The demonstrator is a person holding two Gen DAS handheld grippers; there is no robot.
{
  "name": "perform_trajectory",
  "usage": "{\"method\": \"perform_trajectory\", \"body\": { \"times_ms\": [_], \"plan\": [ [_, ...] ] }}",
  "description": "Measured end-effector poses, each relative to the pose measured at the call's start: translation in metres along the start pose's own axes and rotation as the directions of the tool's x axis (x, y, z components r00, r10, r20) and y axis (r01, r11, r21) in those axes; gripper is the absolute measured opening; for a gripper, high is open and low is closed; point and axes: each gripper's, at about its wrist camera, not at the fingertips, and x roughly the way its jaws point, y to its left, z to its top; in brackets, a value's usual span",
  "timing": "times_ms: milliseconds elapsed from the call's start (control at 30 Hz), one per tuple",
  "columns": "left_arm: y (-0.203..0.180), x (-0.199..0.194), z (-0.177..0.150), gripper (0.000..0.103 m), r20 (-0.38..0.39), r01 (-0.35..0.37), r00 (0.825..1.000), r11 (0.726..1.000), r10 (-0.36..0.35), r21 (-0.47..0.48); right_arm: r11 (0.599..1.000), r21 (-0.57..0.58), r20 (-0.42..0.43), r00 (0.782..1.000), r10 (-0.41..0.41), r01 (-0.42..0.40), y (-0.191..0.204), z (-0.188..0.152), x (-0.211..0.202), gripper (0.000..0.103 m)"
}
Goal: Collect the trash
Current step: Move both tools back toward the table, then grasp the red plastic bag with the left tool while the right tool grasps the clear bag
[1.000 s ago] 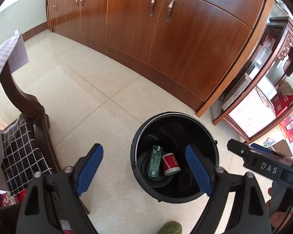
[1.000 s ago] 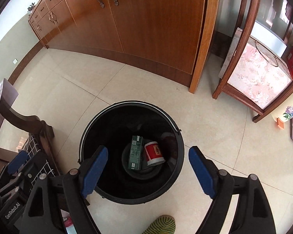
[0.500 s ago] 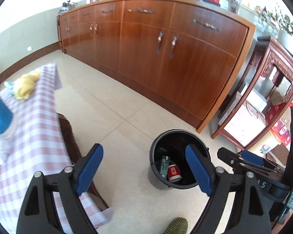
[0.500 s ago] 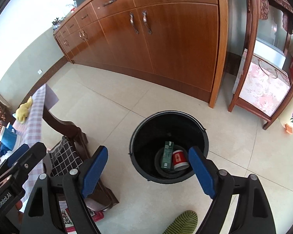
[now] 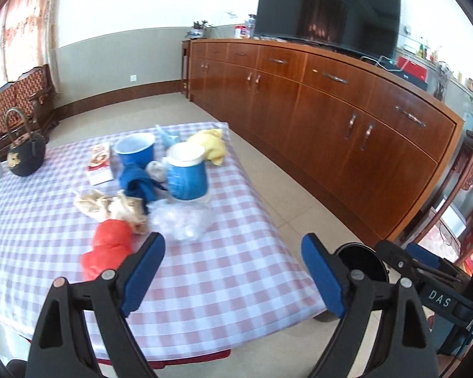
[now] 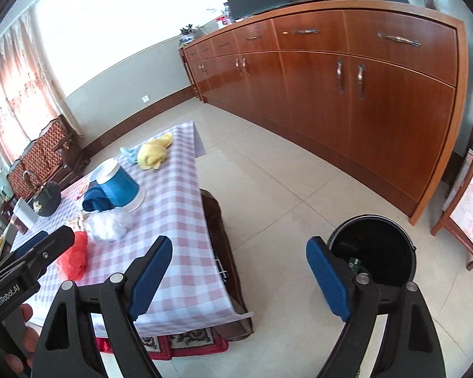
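Checked tablecloth [image 5: 224, 271] bears crumpled red bag [image 5: 108, 247], clear plastic [image 5: 183, 220].

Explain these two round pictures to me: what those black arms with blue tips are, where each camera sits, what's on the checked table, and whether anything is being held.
There is no robot here. A person carries a hand-held clamp in each hand, and each clamp has a wide-angle camera looking forward along its two fingers. The blue tips are the finger pads.

One picture comes from the left gripper, the other from the right gripper; each also shows the other tool at its edge.

Both grippers' jaws are opening, with nothing between them.

On the checked tablecloth lie a red plastic bag, a clear crumpled wrapper, brownish crumpled paper, a blue cloth, two blue cups, a yellow cloth and a dark kettle.

The black bin stands on the floor beside the table.
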Motion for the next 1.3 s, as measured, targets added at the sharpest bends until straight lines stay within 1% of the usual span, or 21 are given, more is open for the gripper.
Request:
{"method": "perform_trajectory", "body": {
  "times_ms": [167,267,400,567,767,1167,1300],
  "plan": [
    [0.054,-0.015,-0.009,0.090,0.030,-0.079,0.996,0.995,0.081,-0.061,0.995,-0.077,-0.022,0.998,0.065,-0.067,0.053,-0.007,0.010,0.089],
    [0.075,-0.013,-0.016,0.091,0.027,-0.093,0.995,0.992,0.096,-0.090,0.988,-0.119,-0.036,0.995,0.094,-0.097,0.078,-0.013,0.016,0.089],
    [0.097,-0.006,-0.026,0.091,0.015,-0.105,0.994,0.990,0.107,-0.094,0.981,-0.152,-0.053,0.992,0.118,-0.125,0.102,-0.017,0.027,0.089],
    [0.107,0.005,-0.034,0.091,-0.011,-0.113,0.994,0.988,0.112,-0.109,0.975,-0.171,-0.070,0.989,0.131,-0.141,0.116,-0.018,0.037,0.089],
    [0.112,0.028,-0.038,0.091,-0.052,-0.127,0.991,0.985,0.121,-0.118,0.972,-0.182,-0.099,0.986,0.135,-0.151,0.125,-0.018,0.056,0.089],
    [0.127,0.060,-0.037,0.091,-0.072,-0.169,0.984,0.978,0.161,-0.119,0.964,-0.202,-0.136,0.980,0.145,-0.170,0.151,-0.012,0.096,0.089],
    [0.132,0.068,-0.038,0.091,-0.081,-0.171,0.983,0.978,0.162,-0.116,0.959,-0.214,-0.153,0.977,0.152,-0.183,0.162,-0.013,0.107,0.089]
  ]
}}
